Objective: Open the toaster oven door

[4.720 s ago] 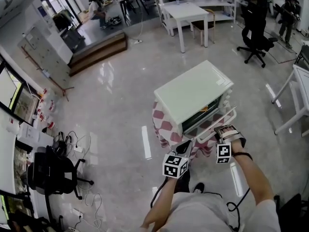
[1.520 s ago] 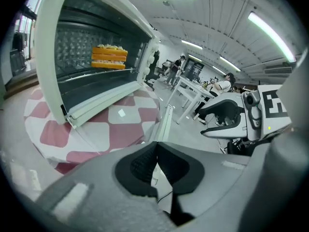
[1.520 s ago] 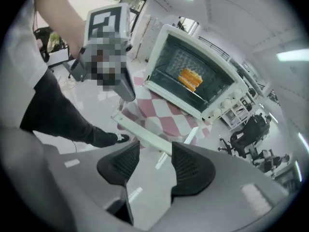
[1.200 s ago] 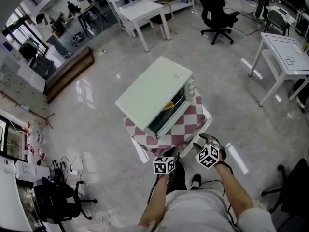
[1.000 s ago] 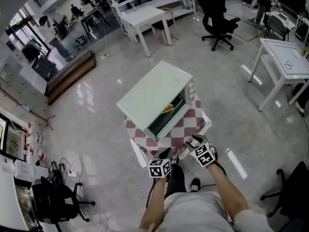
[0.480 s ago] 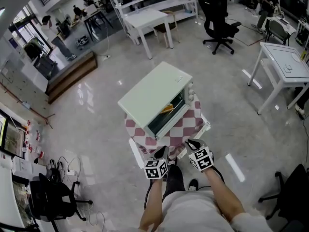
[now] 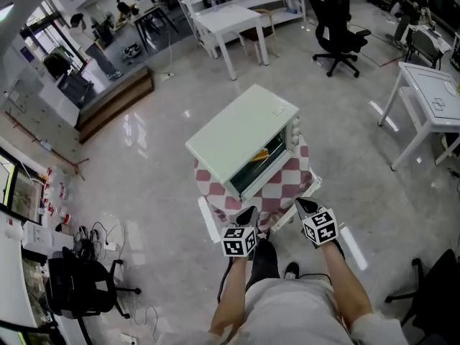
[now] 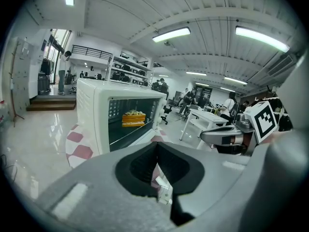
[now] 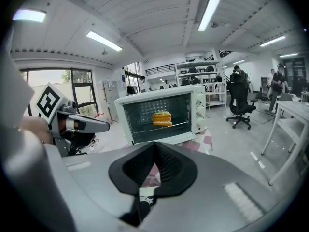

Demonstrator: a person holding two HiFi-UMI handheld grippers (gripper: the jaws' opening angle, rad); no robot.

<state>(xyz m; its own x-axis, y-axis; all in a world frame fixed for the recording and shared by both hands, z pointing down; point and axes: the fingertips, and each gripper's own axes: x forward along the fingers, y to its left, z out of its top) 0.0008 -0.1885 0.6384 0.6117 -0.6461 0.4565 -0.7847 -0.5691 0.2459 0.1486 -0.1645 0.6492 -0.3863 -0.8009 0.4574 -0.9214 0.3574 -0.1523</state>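
The white toaster oven (image 7: 241, 139) stands on a small table with a red-and-white checked cloth (image 7: 215, 192). Its glass door (image 7: 305, 192) hangs fully open toward me, and a sandwich (image 9: 161, 118) sits on the rack inside. My left gripper (image 7: 249, 213) is shut and empty, just in front of the door's edge. My right gripper (image 7: 302, 205) hovers near the door's right front corner; its jaws have just been closing with nothing between them and are now shut. Each gripper view shows the oven (image 8: 120, 115) and the other gripper (image 8: 231, 137) beside it.
Glossy floor surrounds the little table. A white table (image 7: 230, 20) and black office chairs (image 7: 341, 27) stand far behind the oven, another white table (image 7: 431, 99) to the right. A black chair and cables (image 7: 75, 286) lie at lower left. People stand in the distance.
The door, half open in my right gripper several seconds ago, now lies fully down. In the last second the right jaws went from open to shut, and both grippers lifted slightly.
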